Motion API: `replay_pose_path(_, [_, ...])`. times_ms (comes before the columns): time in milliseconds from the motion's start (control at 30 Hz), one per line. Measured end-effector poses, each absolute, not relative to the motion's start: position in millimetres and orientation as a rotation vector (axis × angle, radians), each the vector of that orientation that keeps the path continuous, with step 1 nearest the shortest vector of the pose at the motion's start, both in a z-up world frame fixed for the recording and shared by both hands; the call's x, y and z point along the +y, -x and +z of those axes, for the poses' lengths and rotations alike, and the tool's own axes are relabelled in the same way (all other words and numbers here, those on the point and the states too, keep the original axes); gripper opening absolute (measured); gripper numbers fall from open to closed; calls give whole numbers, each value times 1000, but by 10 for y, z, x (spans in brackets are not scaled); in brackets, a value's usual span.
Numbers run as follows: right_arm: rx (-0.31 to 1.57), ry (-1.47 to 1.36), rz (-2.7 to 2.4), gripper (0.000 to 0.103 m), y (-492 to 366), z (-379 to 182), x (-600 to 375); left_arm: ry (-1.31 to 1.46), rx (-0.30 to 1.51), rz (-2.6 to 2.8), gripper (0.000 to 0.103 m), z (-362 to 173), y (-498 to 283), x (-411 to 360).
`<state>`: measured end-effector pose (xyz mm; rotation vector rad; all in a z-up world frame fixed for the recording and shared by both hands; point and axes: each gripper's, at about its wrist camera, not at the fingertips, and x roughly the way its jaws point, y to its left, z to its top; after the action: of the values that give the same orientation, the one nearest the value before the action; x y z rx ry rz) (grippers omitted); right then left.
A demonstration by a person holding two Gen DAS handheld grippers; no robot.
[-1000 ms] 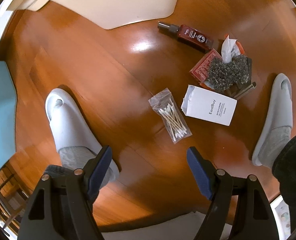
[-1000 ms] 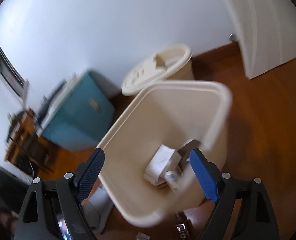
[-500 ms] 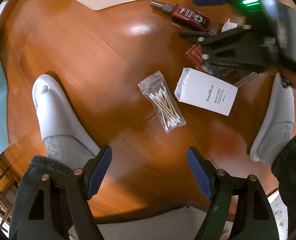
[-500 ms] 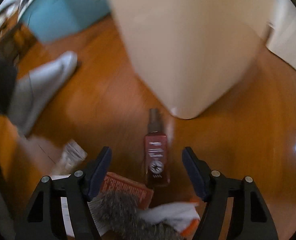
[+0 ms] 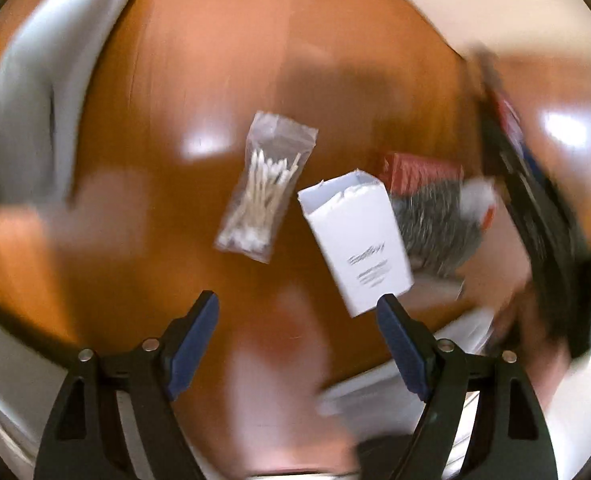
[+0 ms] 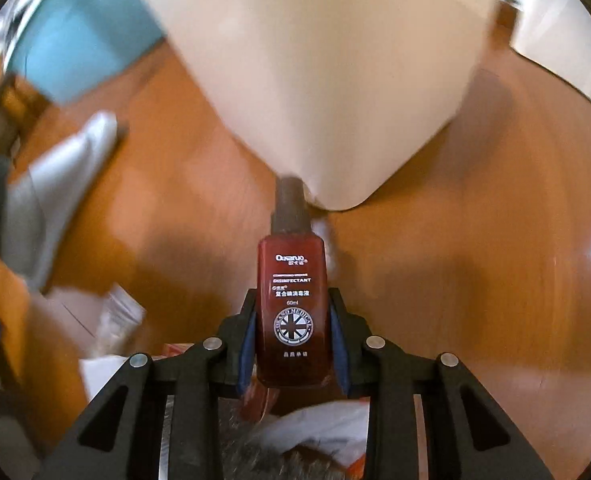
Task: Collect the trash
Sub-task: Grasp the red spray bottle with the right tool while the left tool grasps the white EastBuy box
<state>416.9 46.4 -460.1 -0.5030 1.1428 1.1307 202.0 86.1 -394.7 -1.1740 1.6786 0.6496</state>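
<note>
In the left wrist view a pale grey slipper (image 5: 35, 92) is streaking down the left edge, blurred, over a glossy orange-brown wooden floor (image 5: 223, 60). The left gripper (image 5: 297, 344) is hanging over that floor with its blue-padded fingers (image 5: 193, 340) standing wide and nothing between them. Beyond the fingers, left of centre, a clear crinkly plastic zip bag of cotton swabs (image 5: 265, 188) is lying flat, the white tips bunched at both ends. Just right of it a white rectangular cardboard box (image 5: 355, 240) with a torn-open top is lying with its near corner just beside the right finger tip; its grey print is too smeared to read. Behind the box a red flat carton (image 5: 419, 170) and a grey wiry steel-wool scourer (image 5: 435, 228) are sitting together, a white crumpled scrap (image 5: 477, 200) beside them. At the far right the right gripper's black frame is showing only as a dark blur.

In the right wrist view another grey slipper (image 6: 55, 184) is lying at the left, a teal box (image 6: 83, 36) behind it. At centre the right gripper (image 6: 293, 336) has just been closing, and its fingers are now pressing both flat sides of a dark red translucent plastic spray bottle (image 6: 291, 304) with a dark nozzle pointing away. The label is reading "Ouxaruo", "DISINFECTANT" and "60ml" above a round Union Jack badge. Past the nozzle a smooth cream plastic bin (image 6: 335, 80) is standing on the floor.
</note>
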Motion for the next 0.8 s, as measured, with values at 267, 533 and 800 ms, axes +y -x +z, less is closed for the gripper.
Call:
replay_pose_path(267, [1131,371,1092,32,-4393,-4411,-94,1387,1475,782,81,-4282,-2229,810])
replay_pose_path(533, [1136,203,956,32,-4702,-4433,-608,1346,1498,881,81,-4417,-2243,770])
replay_pose_path(800, [1145,145,888,32,-4797,-4457,-852,1293,1526,886,57,-4572,-2270,715])
